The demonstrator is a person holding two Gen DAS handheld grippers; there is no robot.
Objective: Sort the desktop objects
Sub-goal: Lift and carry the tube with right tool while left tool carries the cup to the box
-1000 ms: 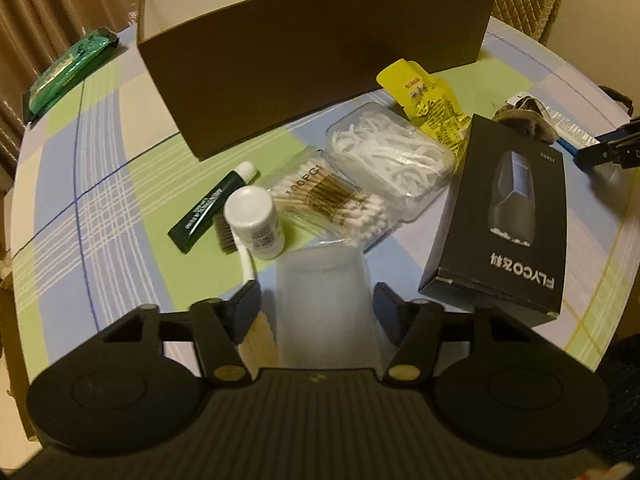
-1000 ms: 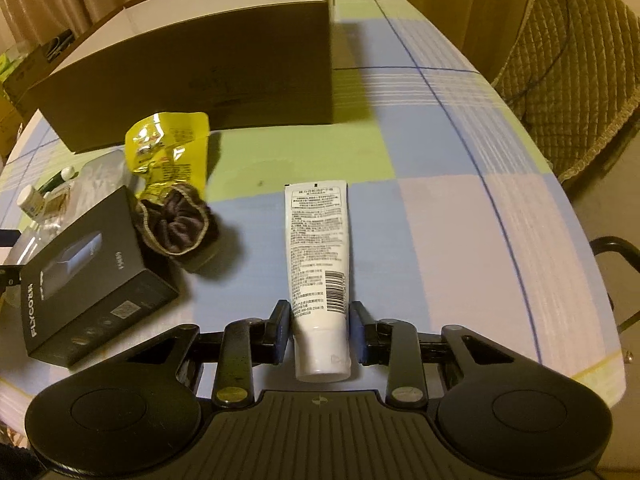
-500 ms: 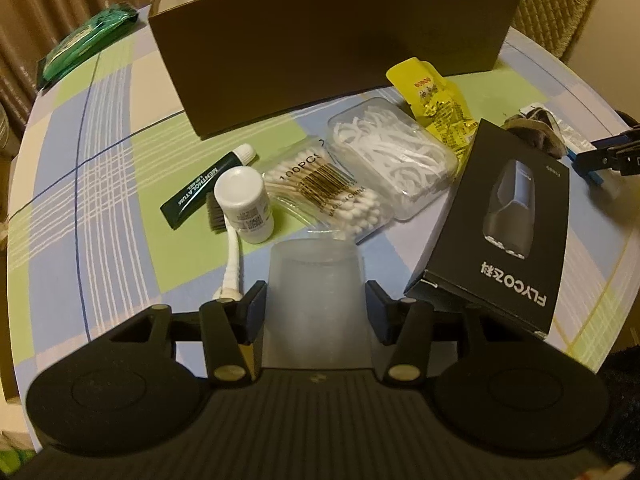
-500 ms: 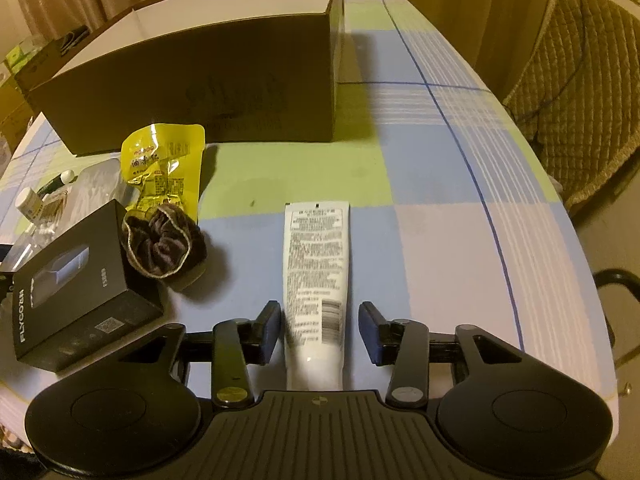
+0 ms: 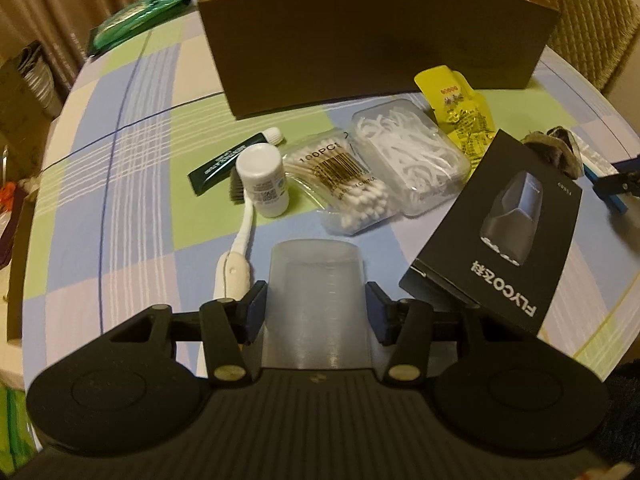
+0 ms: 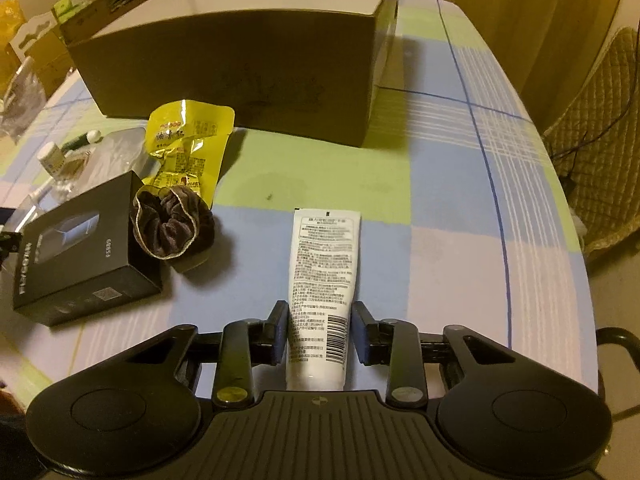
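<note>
My left gripper point(image 5: 316, 312) is shut on a translucent plastic cup point(image 5: 318, 280) that lies along its fingers, a pad against each side. Beyond the cup lie a black FLYCO box point(image 5: 500, 232), a pack of cotton swabs point(image 5: 340, 184), a clear box of floss picks point(image 5: 408, 160), a small white bottle point(image 5: 264, 184), a dark green tube point(image 5: 224, 164) and a white toothbrush point(image 5: 240, 248). My right gripper point(image 6: 320, 332) has a white cream tube point(image 6: 324, 260) between its fingers. Its jaws are closing, with the pads at the tube's sides near the cap end.
An open brown cardboard box point(image 6: 240, 64) stands at the back of the checked tablecloth point(image 6: 460, 220). A yellow snack packet point(image 6: 188, 140) and a dark scrunchie point(image 6: 172, 224) lie left of the tube. A green packet point(image 5: 140, 12) sits far left. A quilted chair point(image 6: 600, 160) stands off the right edge.
Both grippers rolled a little. The right jaws spread off the white tube, then came back in against it. The left gripper kept hold of the cup.
</note>
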